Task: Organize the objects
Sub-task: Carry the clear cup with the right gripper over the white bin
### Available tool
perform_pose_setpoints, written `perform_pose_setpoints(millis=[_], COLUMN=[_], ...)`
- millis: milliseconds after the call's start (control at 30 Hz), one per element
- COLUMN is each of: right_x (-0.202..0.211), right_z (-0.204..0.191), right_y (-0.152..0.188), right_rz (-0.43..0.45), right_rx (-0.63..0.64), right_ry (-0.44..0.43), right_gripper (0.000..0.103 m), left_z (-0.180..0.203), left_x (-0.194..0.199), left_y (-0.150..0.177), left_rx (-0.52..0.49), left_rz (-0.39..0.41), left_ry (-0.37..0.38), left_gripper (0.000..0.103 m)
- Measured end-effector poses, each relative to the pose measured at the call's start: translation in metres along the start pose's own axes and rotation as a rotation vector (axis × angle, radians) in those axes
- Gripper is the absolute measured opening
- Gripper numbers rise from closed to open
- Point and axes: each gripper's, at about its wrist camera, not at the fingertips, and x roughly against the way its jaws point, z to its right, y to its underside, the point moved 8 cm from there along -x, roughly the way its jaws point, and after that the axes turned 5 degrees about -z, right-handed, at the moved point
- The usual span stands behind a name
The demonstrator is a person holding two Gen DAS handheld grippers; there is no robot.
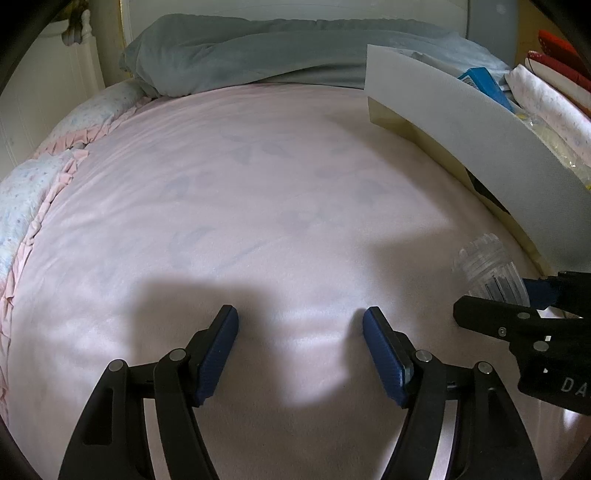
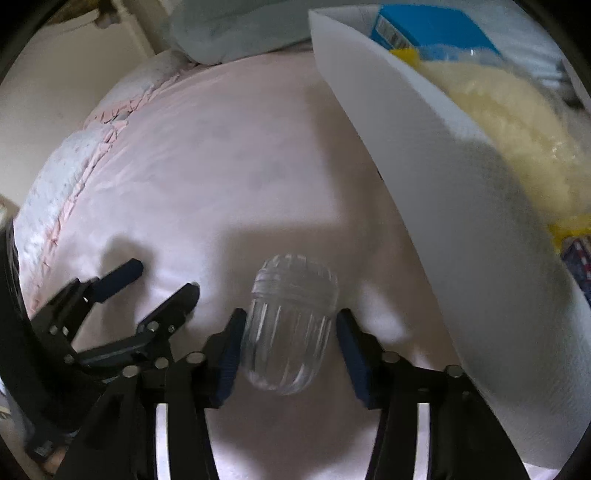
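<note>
Between the fingers of the right gripper (image 2: 290, 325) sits a clear ribbed jar (image 2: 290, 325), a squat, rounded piece of transparent plastic or glass with vertical flutes down its body and finer rings around the end that points away from the camera. The left blue pad (image 2: 229, 360) lies against the jar's side; the right pad (image 2: 352, 360) stands just beside it with a thin gap visible, so whether the jar is truly pinched cannot be told from the blurred view. The jar is over the pink bed sheet (image 2: 221, 166), close to the white wall of a box (image 2: 461, 221).

The fingers of the left gripper (image 1: 300, 321) stand well apart with nothing between them, only bare sheet under them.

The right wrist view looks into the box and shows a pale yellow bag (image 2: 517, 122) and a blue carton (image 2: 436, 26) inside; it also takes in the left gripper at its lower left. The left wrist view shows the jar (image 1: 487, 269) only partly, at the right edge behind the other gripper's black frame, but gives more of the bed: a grey-blue pillow (image 1: 240, 51) at the head, a frilled floral quilt edge (image 1: 33, 192) at the left, and folded fabric and red items beyond the box (image 1: 443, 110).
</note>
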Motion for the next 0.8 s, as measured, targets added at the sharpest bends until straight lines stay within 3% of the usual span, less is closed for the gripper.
perform_pose_setpoints(millis=[200,500,800], right_x=[0.006,0.033,0.074], right_z=[0.003,-0.018,-0.025], right_y=[0.004,0.023,0.014], right_rz=[-0.003,0.032,0.098], right_rx=[0.001,0.138,0.146], right_ry=[-0.005,0.009,-0.1], right_gripper=[0.04,0.04,0.04], left_z=[-0.001,-0.008,-0.005], left_x=[-0.002,-0.005,-0.004], left_y=[-0.001,-0.003,-0.007], left_rx=[-0.011,0.007,-0.008], left_rz=[-0.004,-0.011,-0.035], left_ry=[-0.038,-0.059,-0.113], left_gripper=[0.075,0.082,0.084])
